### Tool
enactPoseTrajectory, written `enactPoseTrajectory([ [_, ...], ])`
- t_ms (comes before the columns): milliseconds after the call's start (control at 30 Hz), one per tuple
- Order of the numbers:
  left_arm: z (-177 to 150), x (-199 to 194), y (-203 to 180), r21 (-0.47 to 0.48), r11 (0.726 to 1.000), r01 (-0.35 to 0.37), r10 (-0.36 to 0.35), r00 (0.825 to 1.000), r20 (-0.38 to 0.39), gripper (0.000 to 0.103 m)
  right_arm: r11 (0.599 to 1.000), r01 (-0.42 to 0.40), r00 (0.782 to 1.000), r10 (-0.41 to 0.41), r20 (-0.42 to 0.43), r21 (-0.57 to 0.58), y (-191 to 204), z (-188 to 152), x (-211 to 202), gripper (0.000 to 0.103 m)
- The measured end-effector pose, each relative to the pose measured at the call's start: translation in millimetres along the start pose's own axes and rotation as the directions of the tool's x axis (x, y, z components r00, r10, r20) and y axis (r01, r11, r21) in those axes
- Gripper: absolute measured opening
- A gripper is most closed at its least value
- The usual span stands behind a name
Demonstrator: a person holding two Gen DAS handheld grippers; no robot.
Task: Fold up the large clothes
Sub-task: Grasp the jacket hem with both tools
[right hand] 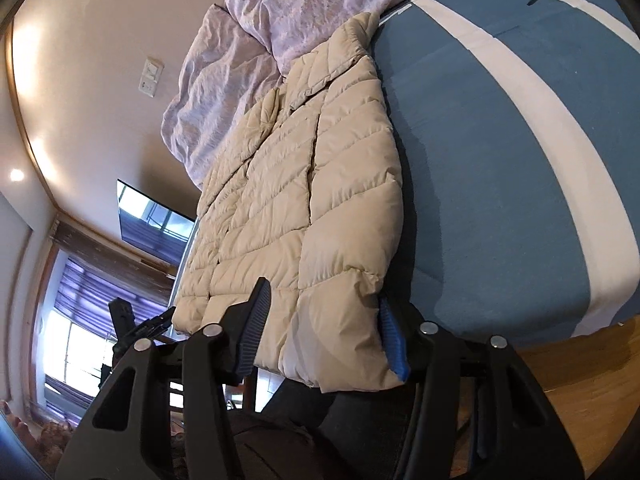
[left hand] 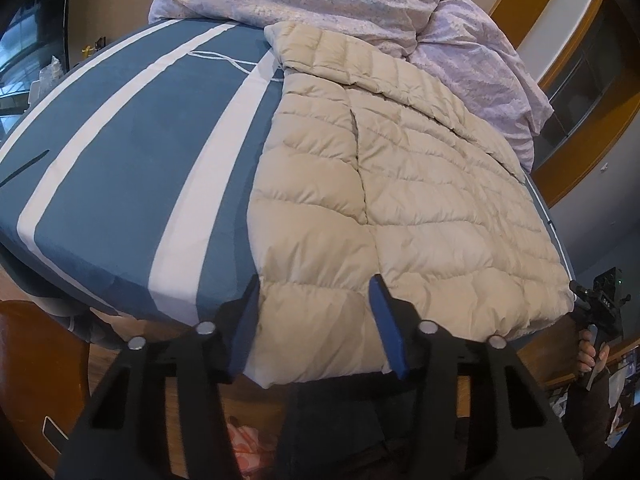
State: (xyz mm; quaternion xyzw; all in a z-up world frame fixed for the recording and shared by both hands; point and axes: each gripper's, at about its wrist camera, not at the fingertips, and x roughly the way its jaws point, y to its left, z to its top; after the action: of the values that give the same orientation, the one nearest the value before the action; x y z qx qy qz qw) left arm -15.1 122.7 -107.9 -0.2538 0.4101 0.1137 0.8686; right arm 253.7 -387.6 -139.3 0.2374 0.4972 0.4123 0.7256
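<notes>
A beige quilted puffer jacket lies flat on the blue bed with white stripes, its hem hanging a little over the near edge. My left gripper is open, its blue pads either side of the jacket's left hem corner. My right gripper is also open, straddling the hem's other corner in the right wrist view, where the jacket runs away toward the collar. The right gripper and the hand holding it show at the far right of the left wrist view.
A crumpled lilac duvet is heaped at the bed's far end, touching the jacket's collar. Wooden floor lies below the bed's edge. A wall-mounted screen and a curtained window are to the side.
</notes>
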Motion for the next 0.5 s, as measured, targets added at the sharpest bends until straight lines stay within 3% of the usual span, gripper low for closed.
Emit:
enactPoseTrajectory([
  [167, -1, 1, -2, 0.005, 1.0, -0.011, 0.011, 1.0, -0.007, 0.037, 1.0, -0.001, 1.0, 0.001, -0.014, 0.001, 0, -3, 2, 0.043],
  [267, -2, 2, -3, 0.005, 1.0, -0.019, 0.019, 1.0, -0.017, 0.024, 1.0, 0.029, 0.999, -0.029, -0.023, -0.004, 2, -5, 5, 0.029],
  [333, -2, 1, -3, 0.007, 1.0, -0.029, 0.029, 0.999, -0.016, 0.017, 0.999, 0.049, 0.999, -0.049, -0.011, -0.011, 3, -4, 3, 0.019],
  [500, 5, -9, -4, 0.007, 0.999, -0.042, 0.042, 0.999, 0.016, 0.007, 0.994, 0.102, 0.993, -0.1, 0.061, -0.045, 16, 7, -9, 0.012],
])
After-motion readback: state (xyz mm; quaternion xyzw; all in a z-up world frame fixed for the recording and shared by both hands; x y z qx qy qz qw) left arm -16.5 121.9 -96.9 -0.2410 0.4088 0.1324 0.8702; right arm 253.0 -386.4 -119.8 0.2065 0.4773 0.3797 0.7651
